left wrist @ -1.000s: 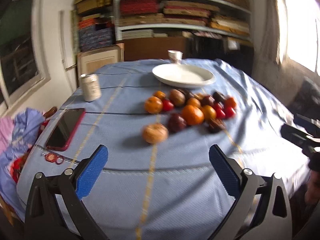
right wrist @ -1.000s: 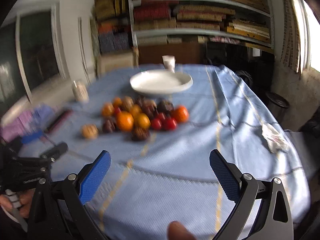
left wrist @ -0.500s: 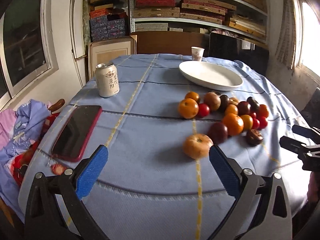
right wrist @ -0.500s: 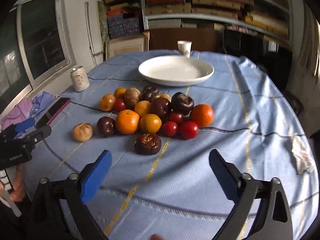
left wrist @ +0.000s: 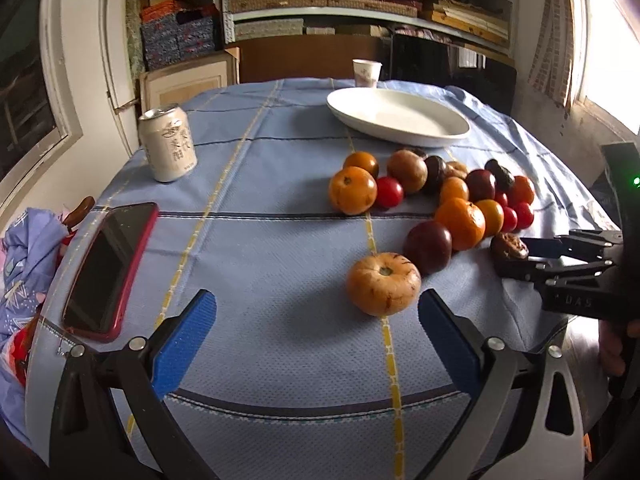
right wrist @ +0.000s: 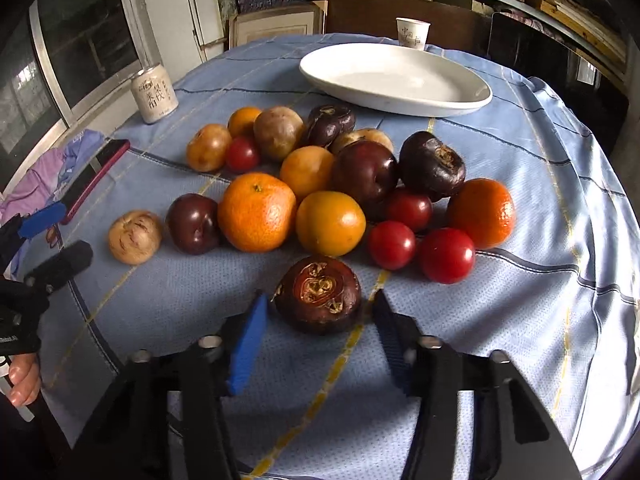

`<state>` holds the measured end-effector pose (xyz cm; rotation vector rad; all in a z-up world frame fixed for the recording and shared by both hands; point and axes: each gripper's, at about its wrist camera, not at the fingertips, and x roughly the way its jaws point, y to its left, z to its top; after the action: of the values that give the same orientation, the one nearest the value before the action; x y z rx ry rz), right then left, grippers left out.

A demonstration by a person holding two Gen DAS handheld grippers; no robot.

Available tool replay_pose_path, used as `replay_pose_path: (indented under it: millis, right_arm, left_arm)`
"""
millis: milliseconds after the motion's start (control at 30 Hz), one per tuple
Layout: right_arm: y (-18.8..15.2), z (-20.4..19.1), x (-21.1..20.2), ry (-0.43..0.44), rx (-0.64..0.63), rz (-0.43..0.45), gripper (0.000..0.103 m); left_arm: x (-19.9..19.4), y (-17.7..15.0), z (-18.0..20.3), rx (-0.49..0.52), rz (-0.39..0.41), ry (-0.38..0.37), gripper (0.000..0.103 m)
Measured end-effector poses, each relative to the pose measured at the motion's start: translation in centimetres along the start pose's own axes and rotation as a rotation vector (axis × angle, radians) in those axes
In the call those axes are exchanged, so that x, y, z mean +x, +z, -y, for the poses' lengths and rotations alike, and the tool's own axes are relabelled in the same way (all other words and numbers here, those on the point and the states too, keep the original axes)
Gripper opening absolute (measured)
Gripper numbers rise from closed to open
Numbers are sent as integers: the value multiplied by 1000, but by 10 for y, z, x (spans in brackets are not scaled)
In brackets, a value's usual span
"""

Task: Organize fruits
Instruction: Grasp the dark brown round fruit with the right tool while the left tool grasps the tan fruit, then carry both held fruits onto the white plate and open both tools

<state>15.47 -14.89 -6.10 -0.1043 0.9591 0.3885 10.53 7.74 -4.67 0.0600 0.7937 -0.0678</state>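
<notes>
A heap of fruits [right wrist: 332, 184] lies on the blue tablecloth: oranges, red tomatoes, dark plums, brown fruits. A white plate [right wrist: 394, 78] stands empty behind them. My right gripper [right wrist: 318, 320] is partly closed, its jaws either side of a dark brown fruit [right wrist: 319, 294] at the near edge of the heap, not clamped on it. My left gripper [left wrist: 316, 320] is open, just in front of a tan fruit [left wrist: 383, 289] that lies apart from the heap. The right gripper also shows in the left wrist view [left wrist: 520, 258].
A drink can [left wrist: 168, 142] stands at the left. A red phone [left wrist: 110, 274] lies near the table's left edge, with purple cloth [left wrist: 24, 248] beyond it. A paper cup [left wrist: 366, 72] stands behind the plate. Shelves fill the back wall.
Both grippers have moved forward and down toward the fruits. The right gripper's jaws have narrowed around the dark brown fruit. The left gripper has come close to the tan fruit.
</notes>
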Motion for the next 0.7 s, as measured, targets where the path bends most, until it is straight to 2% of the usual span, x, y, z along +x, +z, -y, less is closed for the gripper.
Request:
replay_pose_path:
  millis: [100, 233, 267, 300, 400, 633, 667, 700]
  right_arm:
    - [-7, 3, -5, 10, 1, 35, 43]
    - [-19, 21, -18, 107, 85, 104, 43]
    - [-20, 27, -18, 120, 108, 105, 43]
    - [-22, 33, -20, 136, 142, 115, 43]
    - [-24, 41, -26, 153, 171, 152, 43]
    - [-23, 43, -24, 172, 169, 155, 43]
    - [-24, 42, -24, 173, 170, 158, 43]
    - [-24, 43, -25, 177, 172, 163, 43]
  left_arm:
    - [4, 5, 13, 43, -10, -15, 99]
    - [19, 12, 30, 88, -40, -51, 98]
    - [24, 13, 32, 93, -54, -53, 94]
    - [32, 14, 35, 96, -75, -56, 83]
    - [43, 16, 34, 83, -121, -68, 67]
    - [43, 15, 32, 67, -109, -49, 66]
    - [43, 15, 33, 71, -110, -48, 64]
    - [43, 14, 34, 74, -109, -56, 55]
